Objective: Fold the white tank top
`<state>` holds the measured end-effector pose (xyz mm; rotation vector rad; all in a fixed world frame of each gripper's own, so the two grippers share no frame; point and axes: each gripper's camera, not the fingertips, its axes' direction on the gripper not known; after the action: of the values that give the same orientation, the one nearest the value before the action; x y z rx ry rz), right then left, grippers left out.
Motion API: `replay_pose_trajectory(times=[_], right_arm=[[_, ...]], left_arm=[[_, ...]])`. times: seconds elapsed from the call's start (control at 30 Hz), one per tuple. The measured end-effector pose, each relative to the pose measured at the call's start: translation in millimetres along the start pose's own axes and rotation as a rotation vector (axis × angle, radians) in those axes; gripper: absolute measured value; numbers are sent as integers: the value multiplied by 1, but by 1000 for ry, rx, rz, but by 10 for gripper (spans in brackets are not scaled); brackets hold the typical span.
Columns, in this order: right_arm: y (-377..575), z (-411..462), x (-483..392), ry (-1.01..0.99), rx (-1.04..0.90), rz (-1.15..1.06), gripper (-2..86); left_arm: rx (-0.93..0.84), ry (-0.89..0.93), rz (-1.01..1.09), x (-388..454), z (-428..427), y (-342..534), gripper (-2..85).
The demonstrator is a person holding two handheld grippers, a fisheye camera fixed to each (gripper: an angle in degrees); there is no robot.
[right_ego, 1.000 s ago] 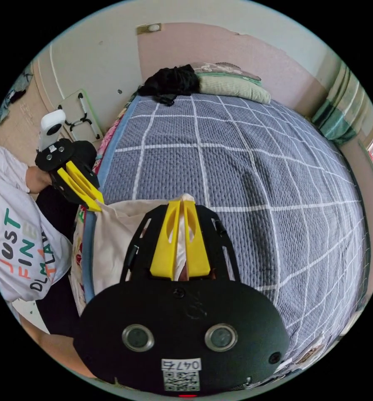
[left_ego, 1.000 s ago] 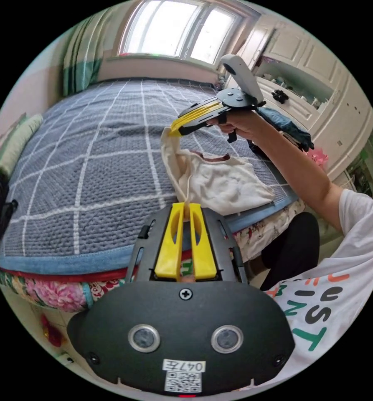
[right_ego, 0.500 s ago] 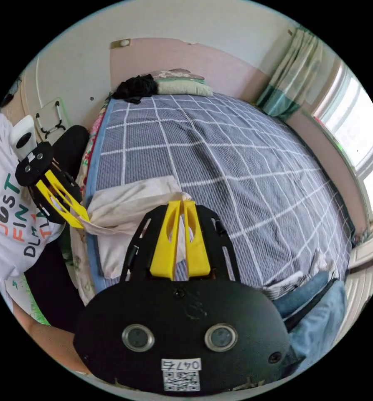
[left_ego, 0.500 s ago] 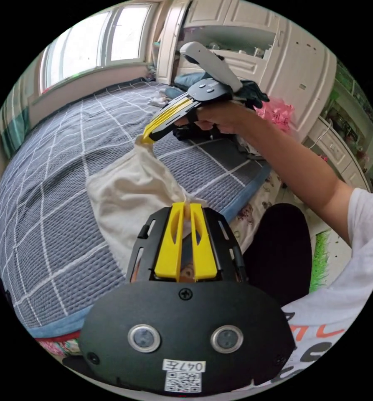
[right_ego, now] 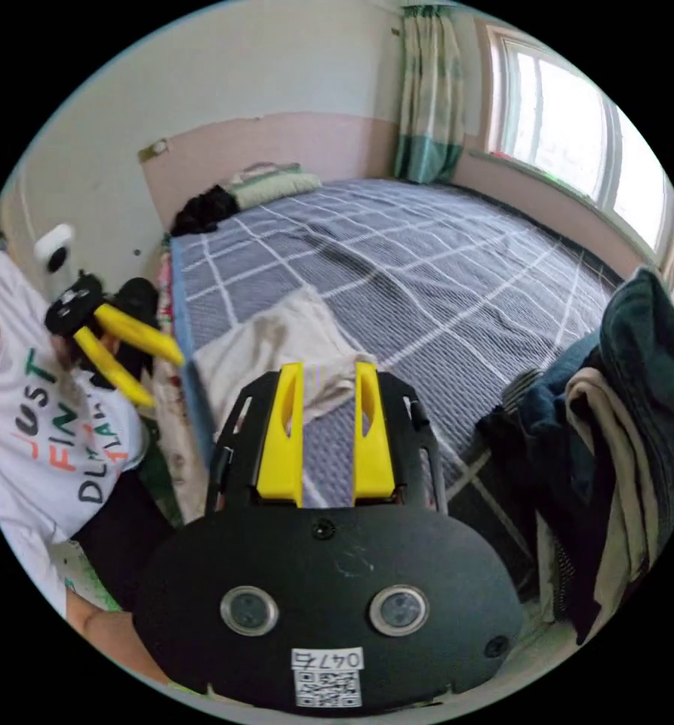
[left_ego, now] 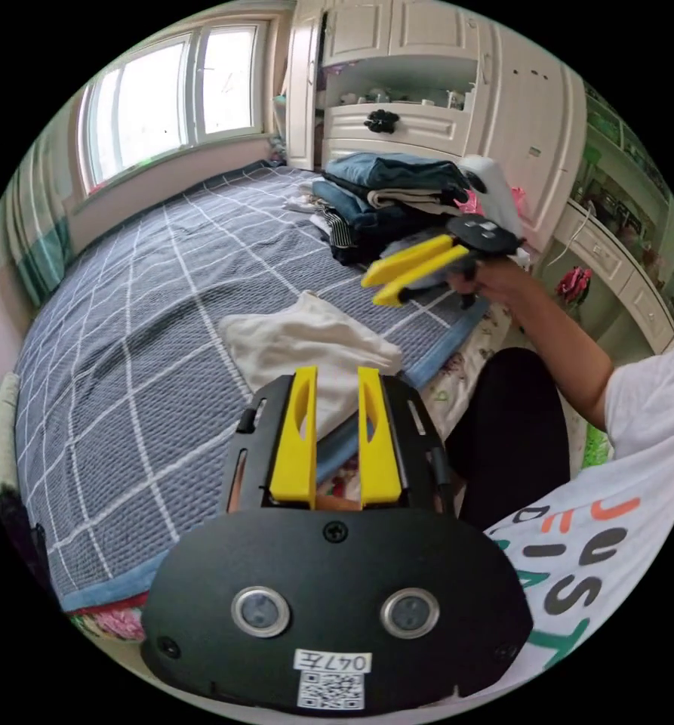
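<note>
The white tank top [left_ego: 306, 351] lies loosely bunched on the grey checked bedspread near the bed's edge, also seen in the right gripper view [right_ego: 284, 343]. My left gripper [left_ego: 336, 371] hangs open just short of it, nothing between its yellow jaws. My right gripper [right_ego: 329, 368] is open too, above the bed's edge beside the top. In the left gripper view the right gripper [left_ego: 376, 289] hovers open past the top, held by a hand. In the right gripper view the left gripper [right_ego: 163, 377] stands open off the bed's side.
A stack of folded clothes [left_ego: 386, 200] sits on the bed's corner, close to the right gripper [right_ego: 616, 423]. The wide bedspread [left_ego: 140, 272] stretches toward the window. A white cabinet [left_ego: 457, 98] stands beyond the stack. A pillow [right_ego: 272, 185] and dark cloth lie at the headboard.
Both grippers have let go of the tank top and opened. The top, held up between them before, now lies on the bed. Both hands have pulled back and turned toward the clothes stack.
</note>
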<state>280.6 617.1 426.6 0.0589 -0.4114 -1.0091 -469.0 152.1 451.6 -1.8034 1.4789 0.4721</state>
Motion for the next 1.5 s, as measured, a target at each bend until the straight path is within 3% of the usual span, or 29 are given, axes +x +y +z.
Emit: replay_pose_trajectory(times=[0.1, 0.17, 0.3, 0.47, 0.57, 0.7, 0.87, 0.97, 1.0, 1.1, 1.23, 1.5], right_arm=[[10, 7, -39, 52, -71, -49, 48], [15, 20, -59, 56, -153, -116, 47], [27, 42, -84, 186, -311, -176, 38], [28, 32, -78, 218, -264, -120, 7], [25, 35, -66, 180, -338, -90, 1], [12, -1, -64, 62, -191, 40, 3], [39, 32, -47, 50, -342, 68, 16], [31, -4, -34, 130, -126, 76, 16], [24, -12, -26, 156, -68, 68, 17], [9, 6, 16, 202, -133, 161, 36], [13, 39, 65, 24, -130, 309, 50], [14, 71, 69, -29, -222, 284, 10]], left_arm=[[-23, 51, 13, -22, 10, -5, 48], [-128, 109, 49, -23, 30, -10, 62], [-150, 64, 81, -16, 40, -4, 79], [-222, 5, 96, -19, 57, -3, 19], [-221, 6, 68, -25, 53, -5, 3], [-241, -12, 76, -31, 44, -3, -2], [-169, 72, 24, -55, 16, -4, -8], [-61, 15, 31, -66, -13, -16, -9], [-43, 24, 40, -67, -16, -20, -10], [-16, 155, 80, -68, -8, -41, -10], [-3, 250, 165, -44, 29, -50, -10], [-79, 312, 190, -30, 71, -47, -10]])
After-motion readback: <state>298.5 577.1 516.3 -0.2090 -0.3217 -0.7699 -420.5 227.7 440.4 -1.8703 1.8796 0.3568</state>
